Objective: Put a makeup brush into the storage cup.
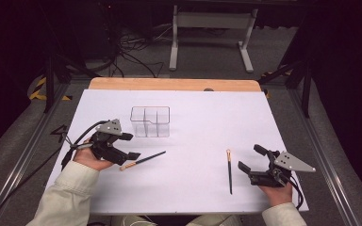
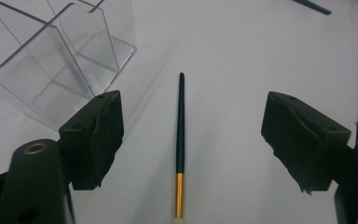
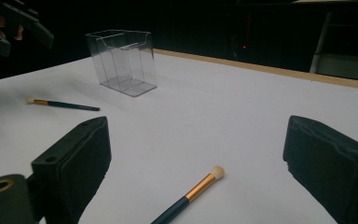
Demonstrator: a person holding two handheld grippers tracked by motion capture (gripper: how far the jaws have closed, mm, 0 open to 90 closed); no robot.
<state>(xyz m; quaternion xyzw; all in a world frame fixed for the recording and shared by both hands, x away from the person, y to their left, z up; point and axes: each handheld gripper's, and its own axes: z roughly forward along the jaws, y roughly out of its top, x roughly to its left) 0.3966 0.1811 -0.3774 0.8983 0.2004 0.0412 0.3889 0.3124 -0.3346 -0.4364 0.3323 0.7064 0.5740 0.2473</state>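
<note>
Two slim black make-up brushes with gold ferrules lie on the white table point(image 1: 207, 117). The left brush point(image 1: 143, 160) point(image 2: 180, 135) lies on the table between the wide-apart jaws of my left gripper point(image 1: 131, 146) point(image 2: 191, 126), with no pad touching it. The right brush point(image 1: 229, 172) point(image 3: 191, 191) lies just left of my right gripper point(image 1: 249, 157) point(image 3: 196, 135), which is open and empty, its bristle tip between the jaws in the right gripper view. A clear plastic organizer point(image 1: 150, 121) point(image 2: 51, 56) point(image 3: 123, 60) with several compartments stands upright behind the left gripper.
The table's wooden far edge point(image 1: 174, 84) runs behind the organizer. Beyond it are a white metal frame point(image 1: 212, 28) and cables on the floor. Metal rails point(image 1: 320, 141) flank the table on both sides.
</note>
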